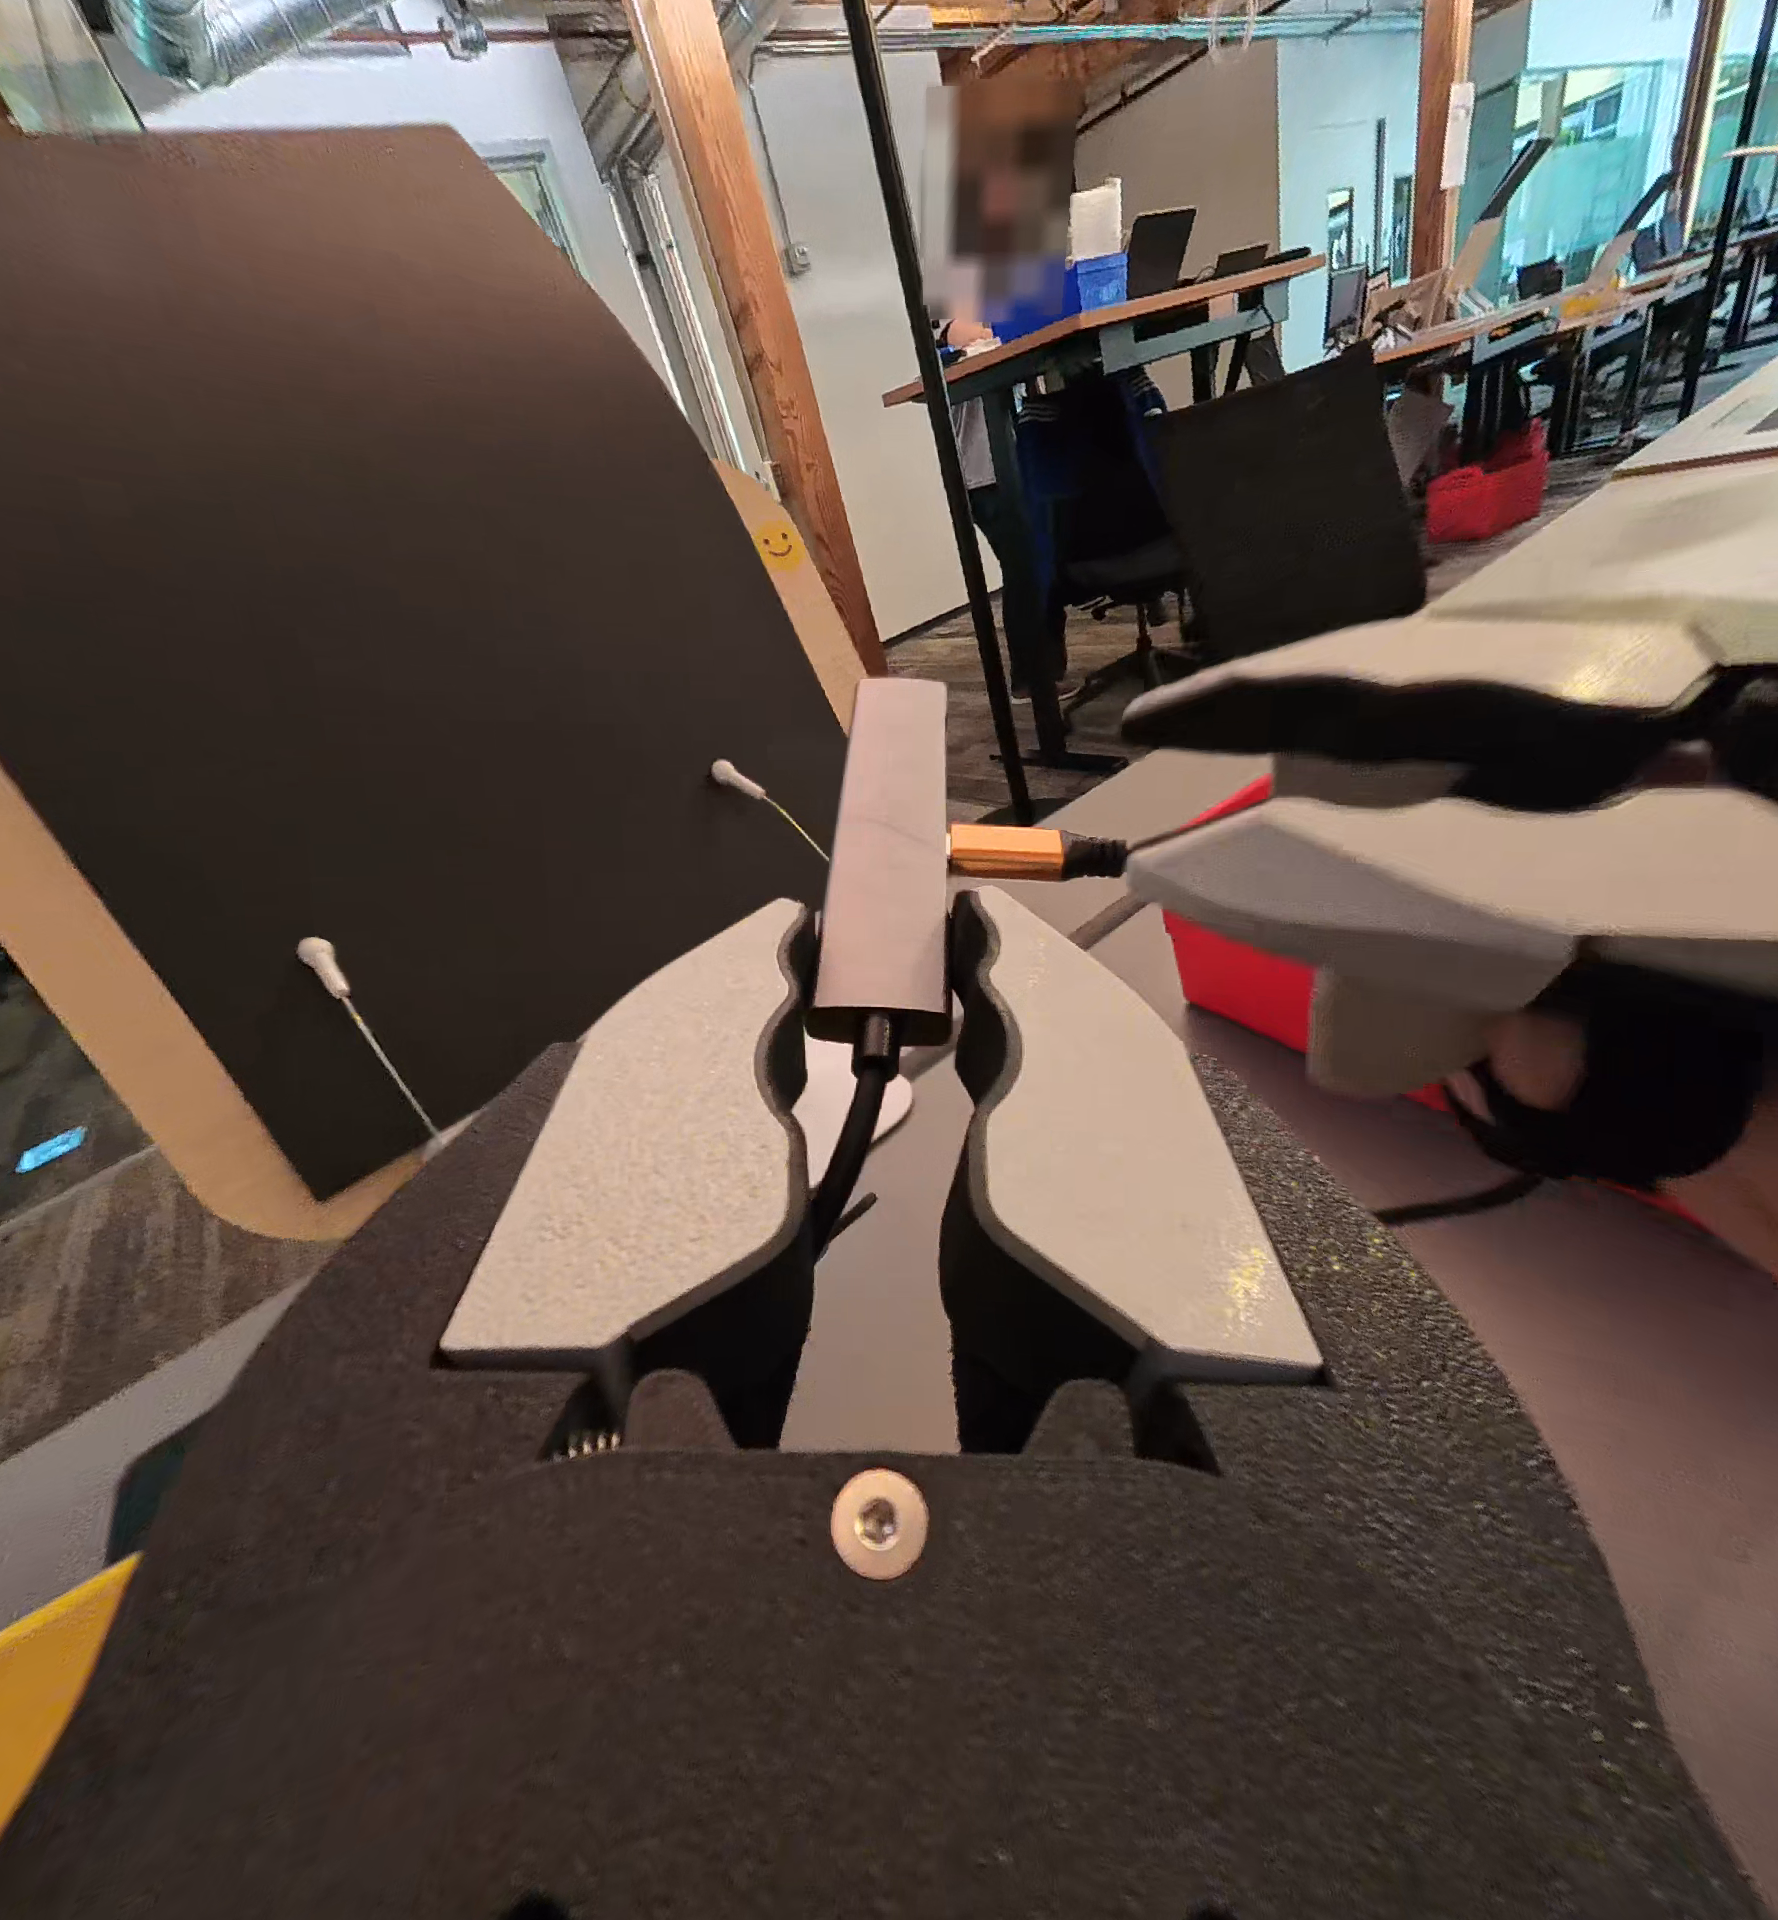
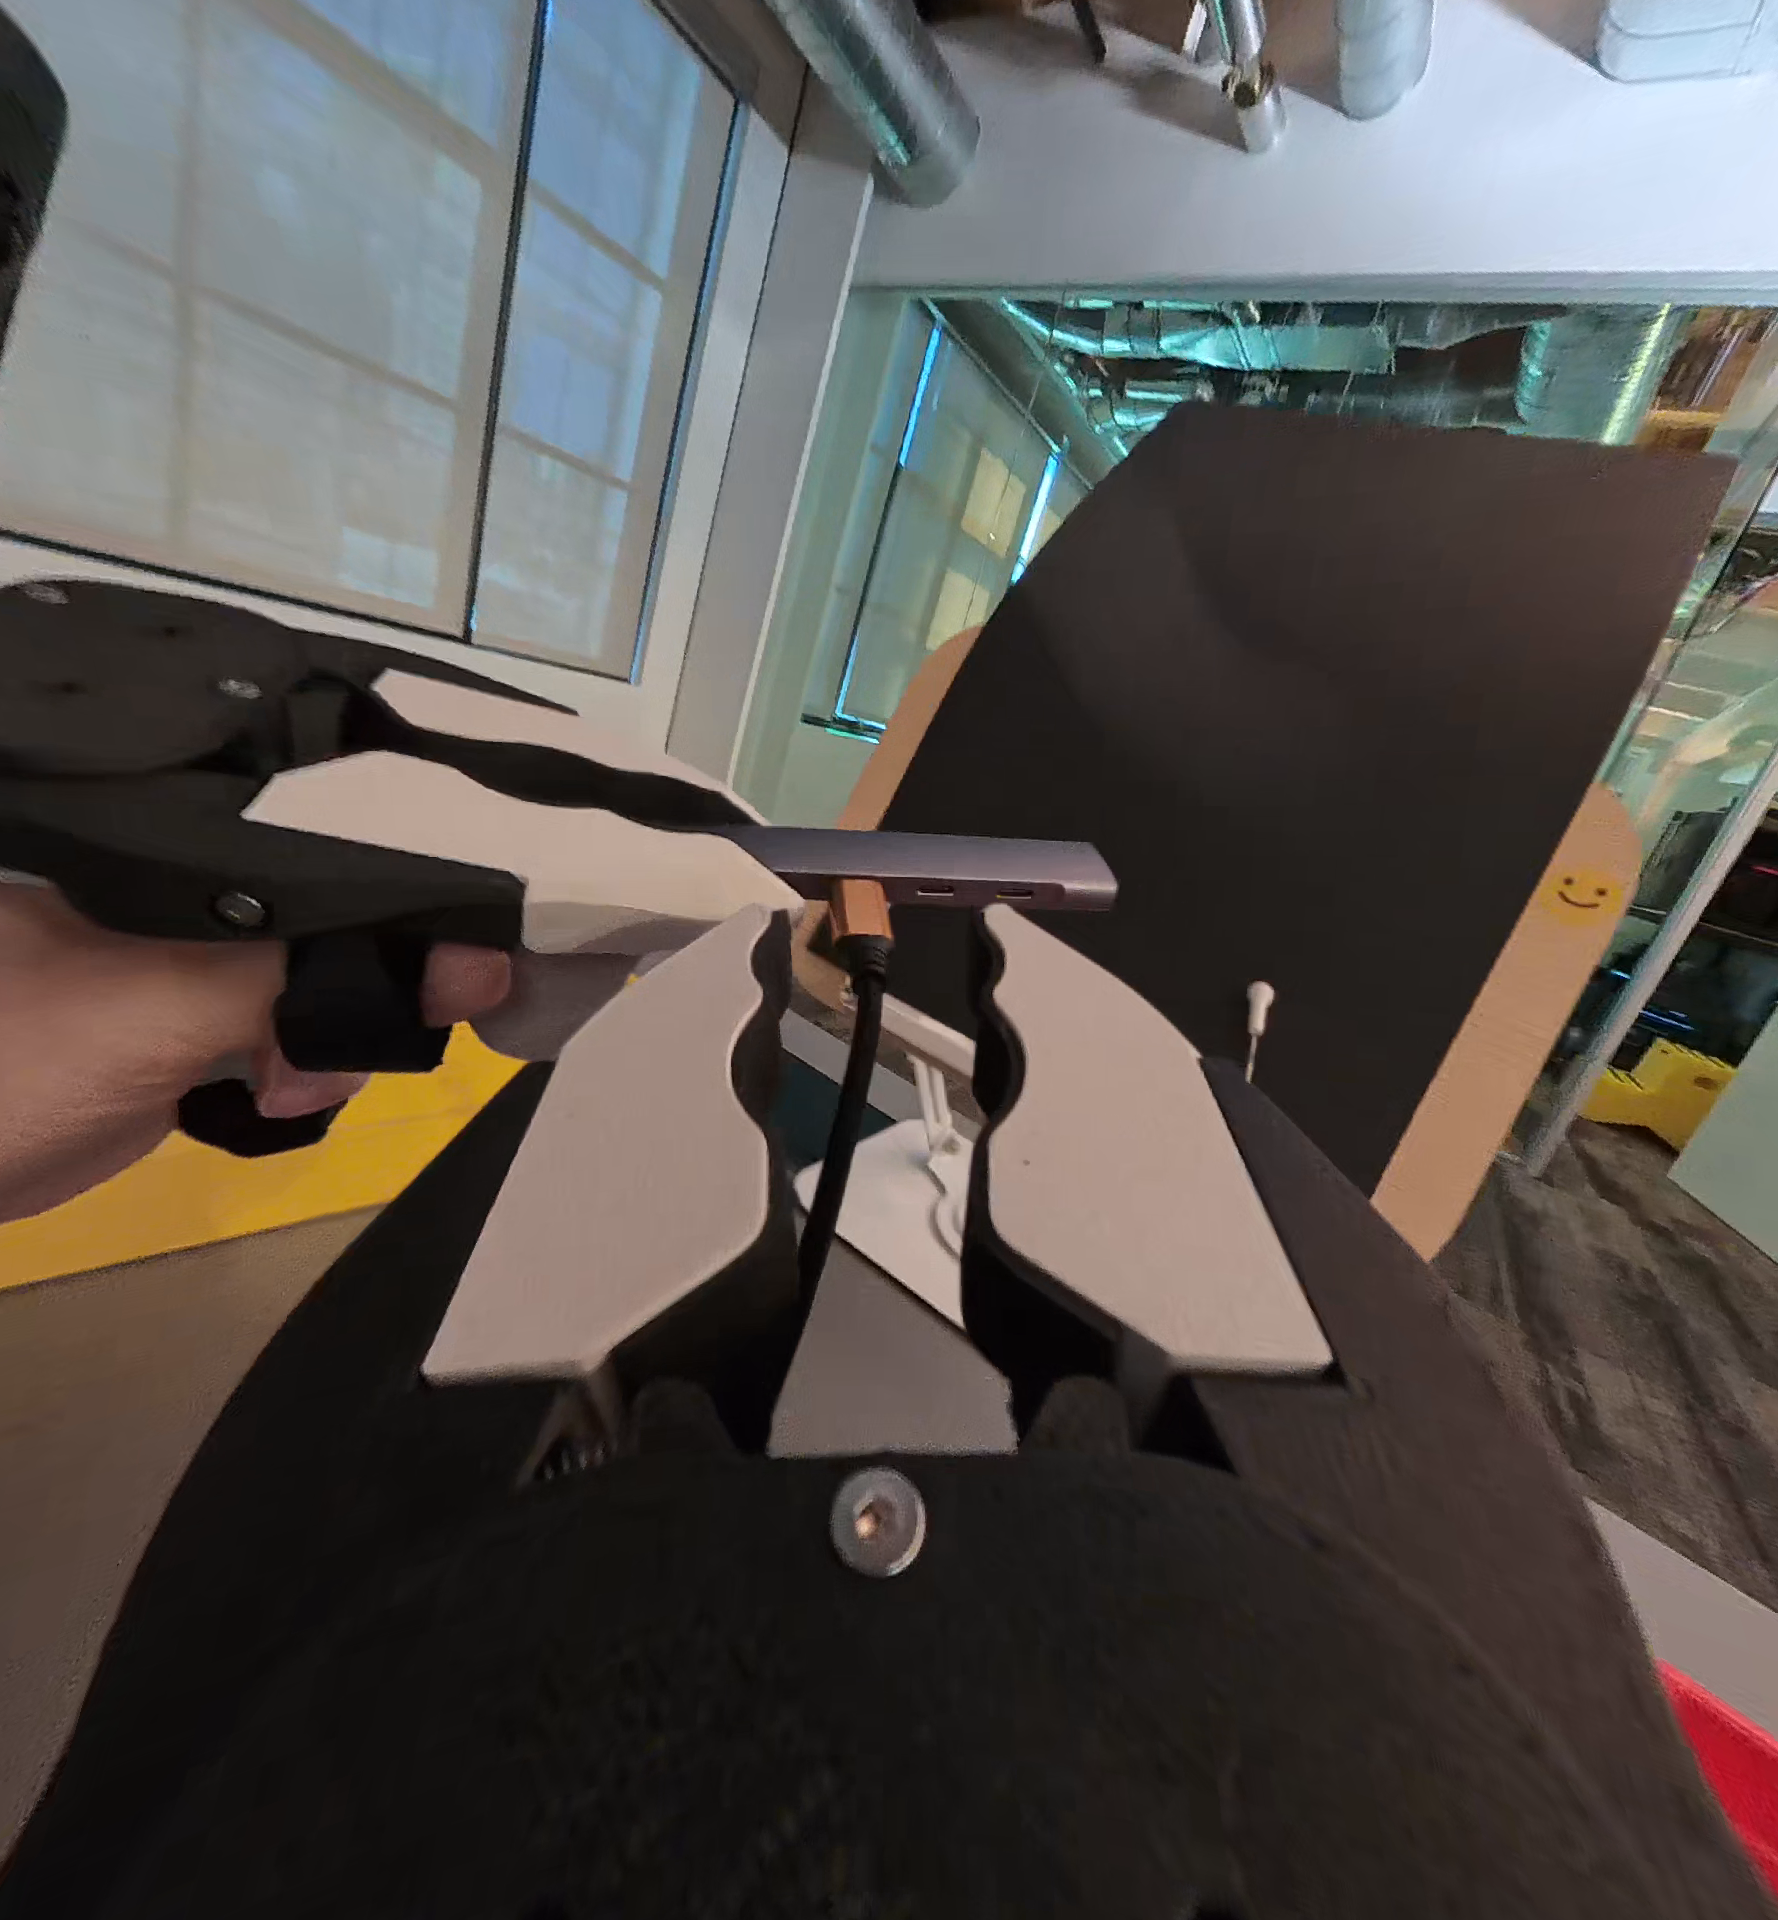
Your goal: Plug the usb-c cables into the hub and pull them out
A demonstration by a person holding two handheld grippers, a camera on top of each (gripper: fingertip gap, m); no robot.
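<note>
My left gripper [image 1: 883,914] is shut on the near end of a slim grey hub [image 1: 885,831] and holds it in the air, pointing away. The hub's own black cable [image 1: 854,1122] hangs down between the fingers. An orange USB-C plug [image 1: 1004,852] sits in the hub's right side. My right gripper [image 1: 1129,790] comes in from the right, open around the plug's black cable. In the right wrist view the hub [image 2: 968,862] lies crosswise, with the plug [image 2: 854,914] beside the left fingertip of the open right gripper [image 2: 877,925]. The cable [image 2: 843,1122] runs loose between its fingers. The left gripper [image 2: 760,862] holds the hub's left end.
A black board with a tan edge [image 1: 293,623] stands behind the hub, with white pins [image 1: 322,961] stuck in it. A red bin [image 1: 1238,987] sits on the grey table under the right gripper. A yellow sheet [image 2: 189,1174] and a white stand [image 2: 895,1195] lie below.
</note>
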